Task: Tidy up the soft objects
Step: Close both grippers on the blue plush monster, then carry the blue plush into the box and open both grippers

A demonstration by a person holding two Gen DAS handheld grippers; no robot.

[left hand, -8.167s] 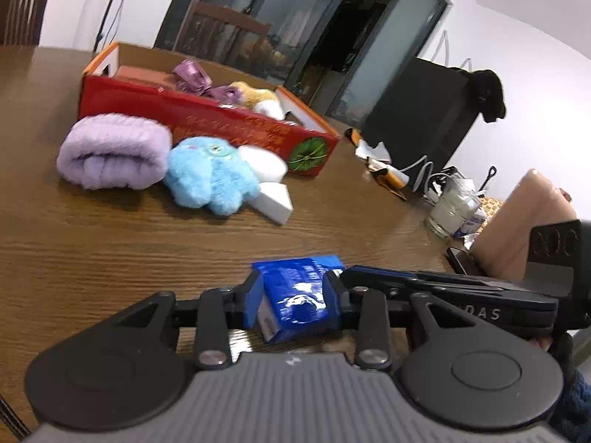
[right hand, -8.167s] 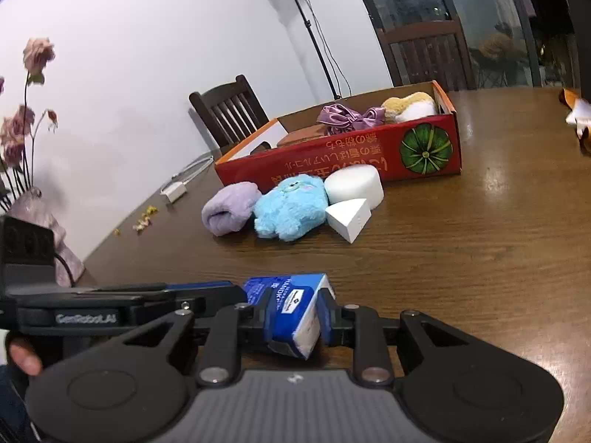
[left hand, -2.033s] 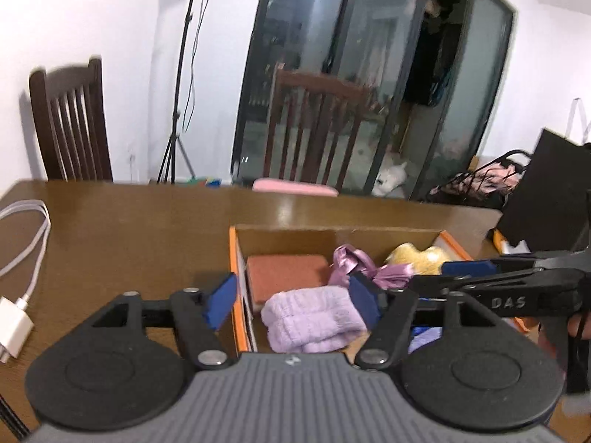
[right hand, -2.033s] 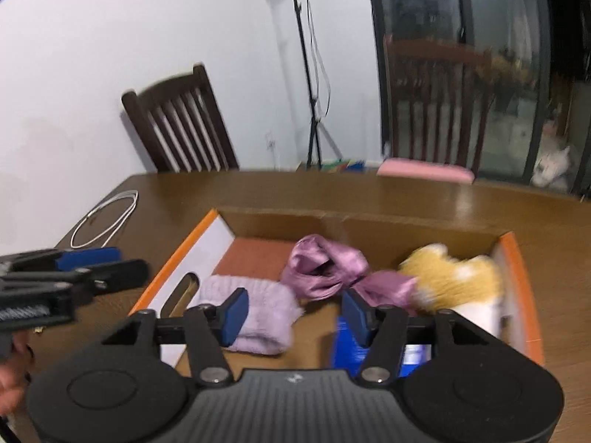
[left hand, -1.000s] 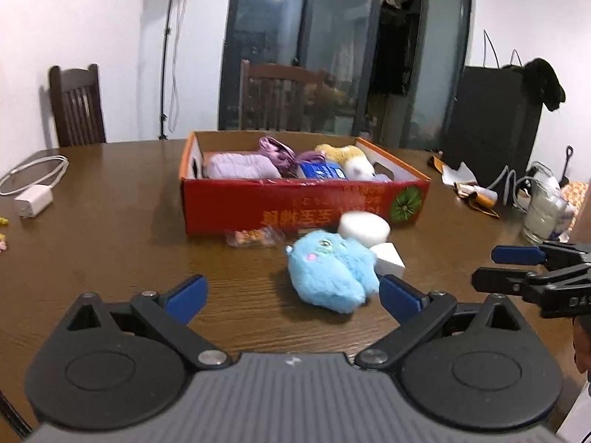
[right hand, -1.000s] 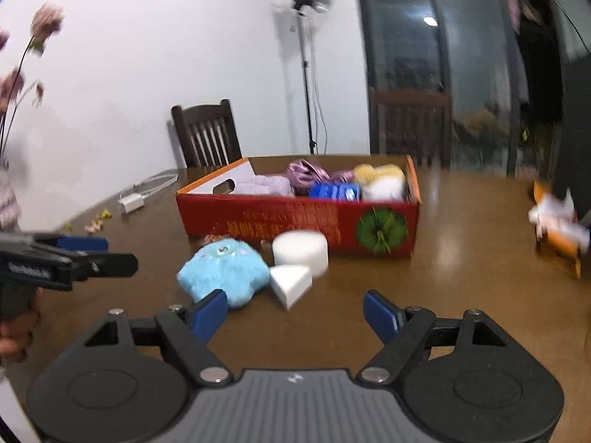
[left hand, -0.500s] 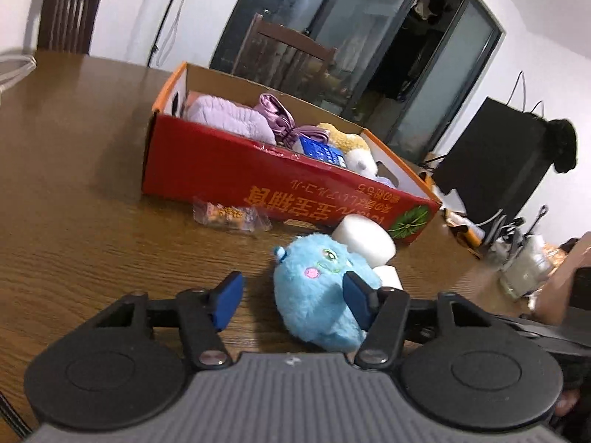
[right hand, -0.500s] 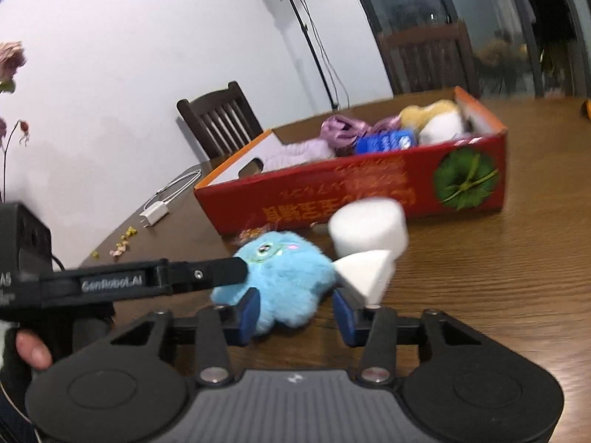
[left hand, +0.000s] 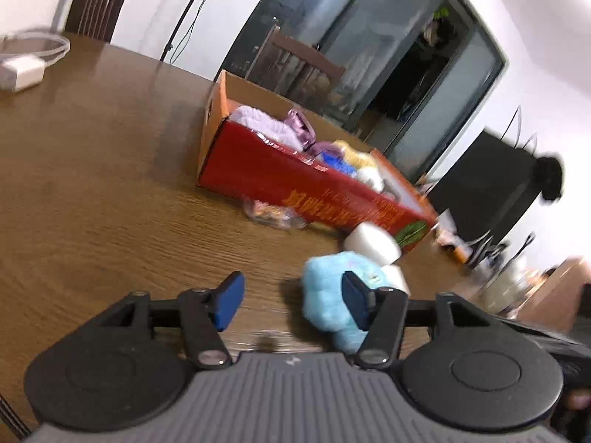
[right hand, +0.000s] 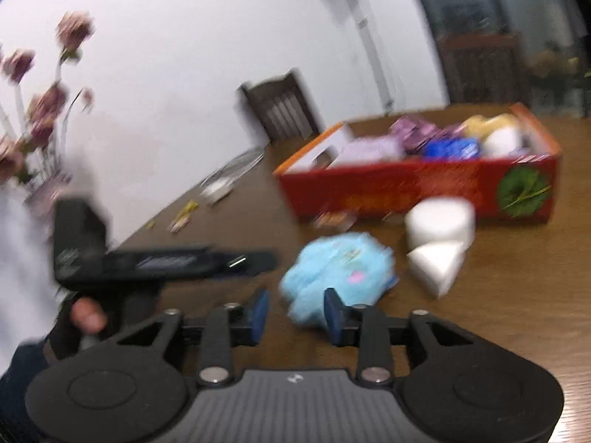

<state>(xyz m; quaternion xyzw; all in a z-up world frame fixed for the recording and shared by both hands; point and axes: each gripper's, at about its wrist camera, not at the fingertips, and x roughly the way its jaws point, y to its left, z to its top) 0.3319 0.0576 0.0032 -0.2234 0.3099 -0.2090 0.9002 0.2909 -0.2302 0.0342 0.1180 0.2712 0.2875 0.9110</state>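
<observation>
**A:** Low in the centre of both wrist views sits the blue plush toy [left hand: 332, 295], lying on the wooden worktop [left hand: 92, 184] in front of the red cardboard box [left hand: 295, 181]. Both tools are closing on it from opposite sides.

**B:** Jaws?

**A:** Left gripper [left hand: 291, 301]: spread and opening, its right pad in front of the plush, nothing pinched. Right gripper [right hand: 295, 312]: narrower gap, its right pad at the toy's near edge, left pad clear; no squeeze that I can see through the blur.

**B:** Why two tools on one toy?

**A:** My guess is it's bulky and floppy, so one side steadies while the other grabs.

**B:** Anything in the way?

**A:** The white foam cylinder [right hand: 439, 221] and white foam wedge [right hand: 436, 262] sit just right of the plush, near enough to get nudged. A small wrapped snack [left hand: 273, 216] lies against the box wall. Inside the box: lilac towel [right hand: 369, 147], purple ribbon, blue packet, yellow plush. Space looks tight.
</observation>
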